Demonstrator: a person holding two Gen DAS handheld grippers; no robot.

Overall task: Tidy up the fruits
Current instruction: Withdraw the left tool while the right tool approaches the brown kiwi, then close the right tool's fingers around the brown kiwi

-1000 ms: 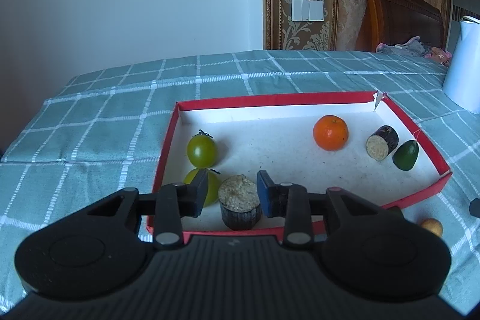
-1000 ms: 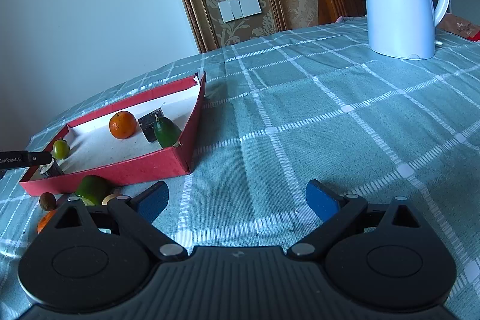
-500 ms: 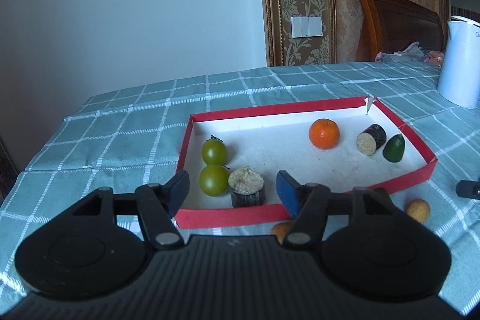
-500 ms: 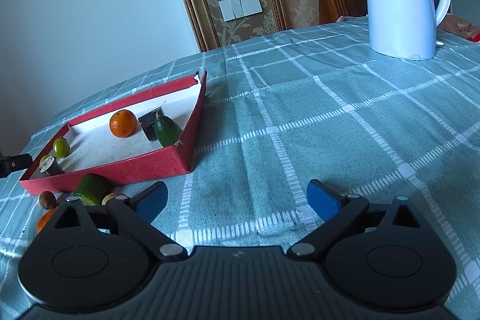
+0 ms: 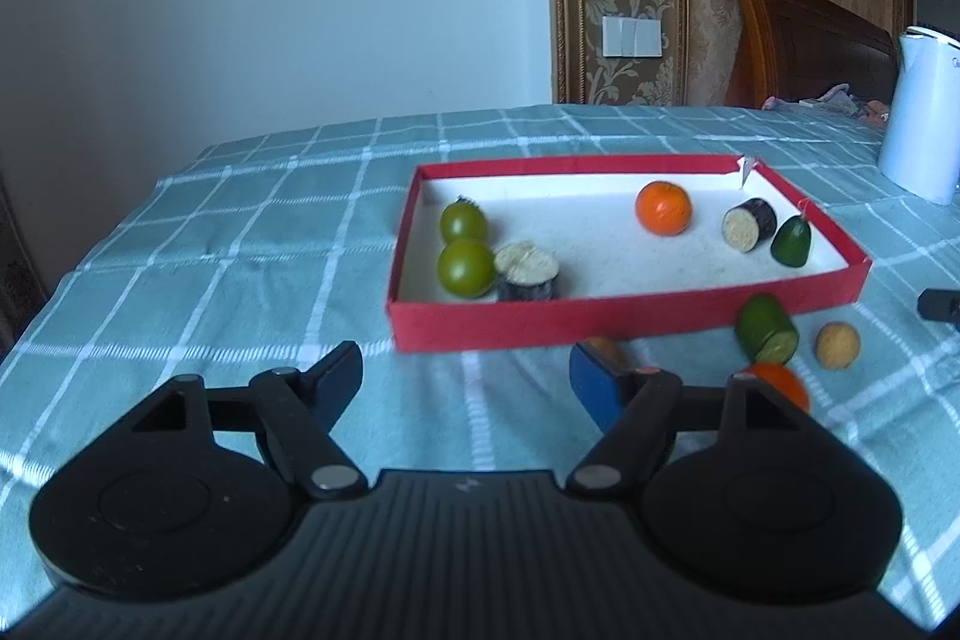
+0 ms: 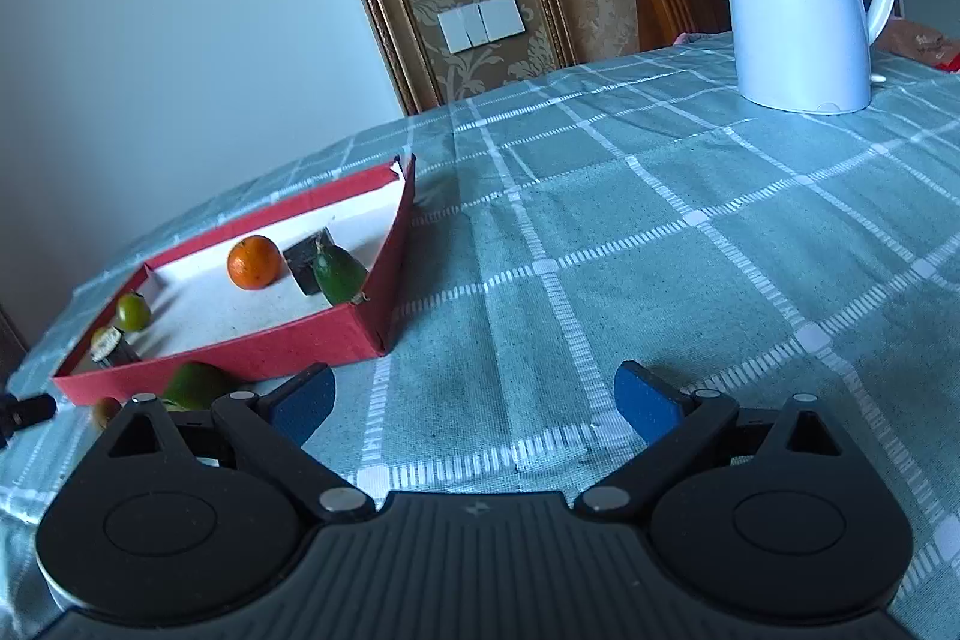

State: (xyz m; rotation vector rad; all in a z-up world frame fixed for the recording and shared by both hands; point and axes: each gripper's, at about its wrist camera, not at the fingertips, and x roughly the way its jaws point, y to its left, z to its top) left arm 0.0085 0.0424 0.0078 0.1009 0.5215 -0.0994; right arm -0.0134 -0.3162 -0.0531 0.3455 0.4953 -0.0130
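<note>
dark eggplant chunk [image 5: 528,274] upright, cut-end up

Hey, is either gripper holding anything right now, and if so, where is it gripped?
Nothing is held. The left gripper has just been opening, with only tablecloth between its jaws; the right gripper is open and empty too.

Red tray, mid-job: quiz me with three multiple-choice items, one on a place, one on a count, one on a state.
1. Where is the eggplant chunk with its cut face up?
A. beside the kettle
B. in the red tray, touching a green tomato
C. on the cloth

2. How many green tomatoes lie in the tray?
A. two
B. four
C. none

3. The left gripper is:
A. shut on an orange
B. shut, empty
C. open, empty

Key: 1 B, it sits against the near tomato; 2 A, a pair at the tray's left end; 3 C, its fingers have just been opening, nothing between.
</note>
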